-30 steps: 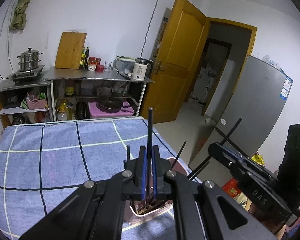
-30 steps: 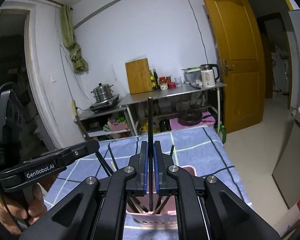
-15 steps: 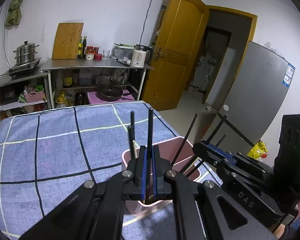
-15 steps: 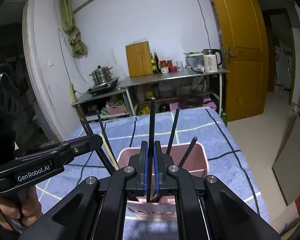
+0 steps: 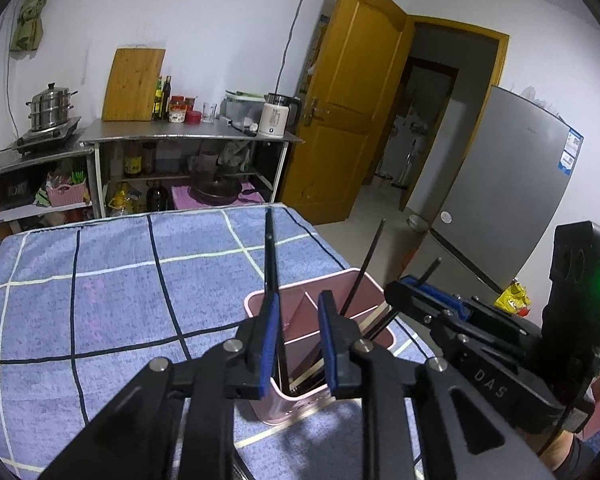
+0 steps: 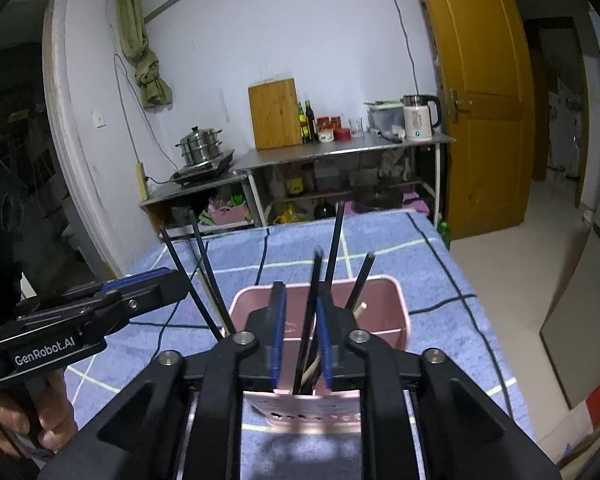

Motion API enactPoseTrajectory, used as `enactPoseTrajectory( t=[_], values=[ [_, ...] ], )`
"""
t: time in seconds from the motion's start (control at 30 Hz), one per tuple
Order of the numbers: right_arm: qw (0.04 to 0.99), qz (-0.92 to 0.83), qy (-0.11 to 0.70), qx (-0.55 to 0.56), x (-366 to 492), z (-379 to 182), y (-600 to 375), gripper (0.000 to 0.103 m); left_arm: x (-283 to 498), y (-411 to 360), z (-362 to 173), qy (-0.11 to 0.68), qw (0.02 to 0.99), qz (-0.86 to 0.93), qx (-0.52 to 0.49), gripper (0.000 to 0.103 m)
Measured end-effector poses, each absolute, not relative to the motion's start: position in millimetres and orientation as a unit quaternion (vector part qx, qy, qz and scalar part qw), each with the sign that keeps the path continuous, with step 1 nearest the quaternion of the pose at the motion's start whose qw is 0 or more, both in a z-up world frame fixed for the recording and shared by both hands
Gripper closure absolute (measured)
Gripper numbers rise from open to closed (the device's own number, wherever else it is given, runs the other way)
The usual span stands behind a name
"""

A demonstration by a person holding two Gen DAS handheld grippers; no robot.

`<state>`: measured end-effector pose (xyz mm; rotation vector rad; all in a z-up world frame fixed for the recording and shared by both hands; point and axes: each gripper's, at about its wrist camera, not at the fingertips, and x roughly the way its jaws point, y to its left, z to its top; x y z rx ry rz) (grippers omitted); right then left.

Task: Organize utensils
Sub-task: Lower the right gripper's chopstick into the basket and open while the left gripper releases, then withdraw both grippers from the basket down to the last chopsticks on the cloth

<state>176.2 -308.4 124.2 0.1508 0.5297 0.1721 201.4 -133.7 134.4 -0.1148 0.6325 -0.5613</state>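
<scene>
The pink holder (image 6: 384, 312) sits on the blue checked bed (image 5: 100, 280) — black chopsticks (image 6: 334, 248) and a few pale ones stand inside. My left hand-held gripper (image 5: 298, 340) and right hand-held gripper (image 6: 300, 328) have just been opening — each one's chopstick stands loose between the parted pads.

Dim, cool indoor light; sharp focus; strong fisheye bending, dark corners.
</scene>
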Motion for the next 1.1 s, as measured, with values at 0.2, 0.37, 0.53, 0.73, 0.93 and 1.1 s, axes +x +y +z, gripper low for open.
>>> enactPoseTrajectory(
  t=[0.2, 0.37, 0.53, 0.73, 0.93, 1.1],
  values=[
    [0.964, 0.075, 0.244, 0.067, 163, 141, -309, 0.085, 190, -123, 147, 0.29, 0.916, -0.271, -0.058, 0.078],
    [0.967, 0.072, 0.233, 0.068, 147, 151, -310, 0.085, 177, -109, 152, 0.281, 0.92, -0.266, -0.065, 0.078],
    [0.969, 0.069, 0.227, 0.067, 133, 155, -310, 0.084, 164, -94, 150, 0.279, 0.922, -0.258, -0.068, 0.077],
    [0.971, 0.068, 0.22, 0.065, 117, 159, -308, 0.084, 150, -77, 143, 0.279, 0.925, -0.248, -0.075, 0.077],
    [0.97, 0.078, 0.221, 0.059, 107, 156, -298, 0.084, 138, -63, 133, 0.281, 0.927, -0.238, -0.075, 0.077],
    [0.967, 0.094, 0.23, 0.055, 98, 146, -285, 0.084, 126, -51, 125, 0.28, 0.928, -0.23, -0.079, 0.076]
  ],
)
